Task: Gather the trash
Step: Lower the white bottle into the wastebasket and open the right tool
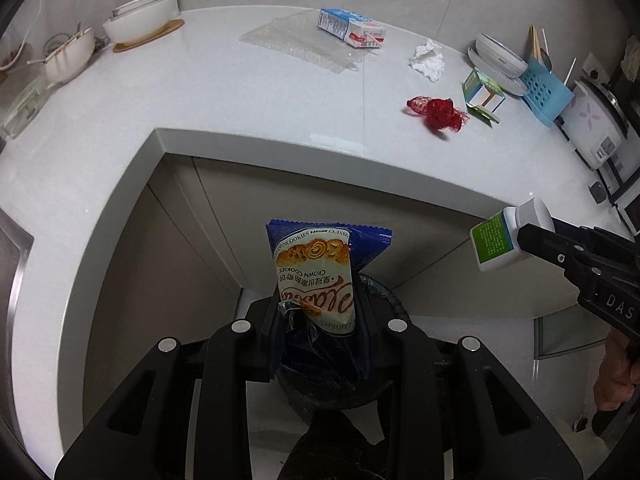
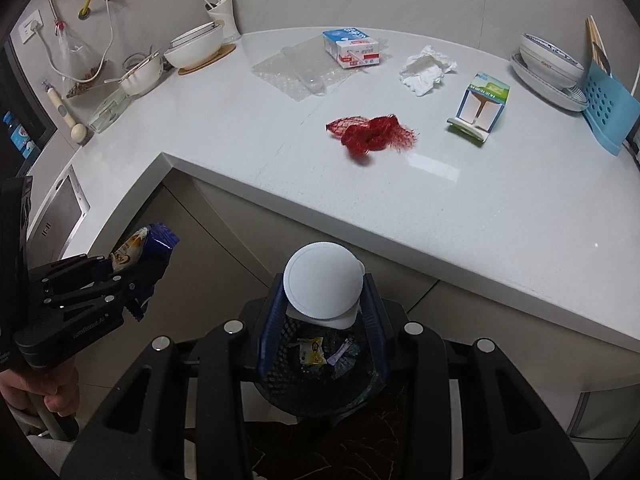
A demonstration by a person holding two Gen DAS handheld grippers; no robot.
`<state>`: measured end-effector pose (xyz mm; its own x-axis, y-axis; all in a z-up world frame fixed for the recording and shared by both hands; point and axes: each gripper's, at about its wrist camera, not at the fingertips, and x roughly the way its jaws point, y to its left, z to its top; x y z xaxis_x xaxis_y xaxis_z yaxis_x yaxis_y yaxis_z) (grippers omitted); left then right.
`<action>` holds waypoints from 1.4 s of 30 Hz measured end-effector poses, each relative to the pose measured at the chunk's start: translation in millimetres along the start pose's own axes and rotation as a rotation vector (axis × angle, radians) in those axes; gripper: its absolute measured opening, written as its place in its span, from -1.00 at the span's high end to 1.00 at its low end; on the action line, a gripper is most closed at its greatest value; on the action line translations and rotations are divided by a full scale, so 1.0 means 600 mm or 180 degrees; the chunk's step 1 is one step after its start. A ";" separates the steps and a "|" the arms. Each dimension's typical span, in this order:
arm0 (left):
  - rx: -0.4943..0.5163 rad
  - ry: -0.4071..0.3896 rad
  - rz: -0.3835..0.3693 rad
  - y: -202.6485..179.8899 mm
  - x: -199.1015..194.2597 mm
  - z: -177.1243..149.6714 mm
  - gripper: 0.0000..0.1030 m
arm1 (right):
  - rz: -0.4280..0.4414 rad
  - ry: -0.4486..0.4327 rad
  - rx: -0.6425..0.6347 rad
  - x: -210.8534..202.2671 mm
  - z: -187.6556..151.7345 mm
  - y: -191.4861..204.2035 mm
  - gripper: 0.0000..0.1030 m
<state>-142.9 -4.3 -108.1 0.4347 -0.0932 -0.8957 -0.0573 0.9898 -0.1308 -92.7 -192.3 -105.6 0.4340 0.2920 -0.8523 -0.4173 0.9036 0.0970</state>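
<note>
left gripper (image 1: 316,320) pinching glossy crinkled cookie bag (image 1: 316,268) | right gripper (image 2: 324,312) clamping white round-capped bottle (image 2: 324,284), both off counter (image 2: 460,208) front edge, above dark mesh bin (image 2: 320,384) | red net wad (image 2: 372,132) mid-counter

Even, soft overhead light fills both fisheye views, throwing a pale glare patch on the glossy white stone countertop (image 2: 436,166) just right of the crumpled red mesh net (image 2: 370,132), while edges bow and darken.

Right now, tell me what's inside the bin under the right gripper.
Inside the bin: a yellow wrapper and a purple scrap on dark netting. The white bottle held by the right gripper covers the far side.
</note>
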 end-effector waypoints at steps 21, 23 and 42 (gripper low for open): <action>-0.0025 0.0177 0.0018 0.012 0.136 -0.053 0.46 | 0.0081 0.0416 -0.0015 0.161 -0.074 -0.014 0.31; -0.0046 0.0202 0.0016 0.015 0.144 -0.057 0.46 | 0.0064 0.0458 -0.0024 0.174 -0.080 -0.013 0.31; 0.0043 0.0407 0.0056 -0.003 0.165 -0.073 0.46 | 0.0051 0.0647 -0.0119 0.243 -0.092 -0.017 0.26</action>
<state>-139.0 -19.9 -215.3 0.3157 -0.0879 -0.9448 -0.0513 0.9927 -0.1095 -69.4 -176.0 -259.1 0.2586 0.2336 -0.9373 -0.4540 0.8859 0.0955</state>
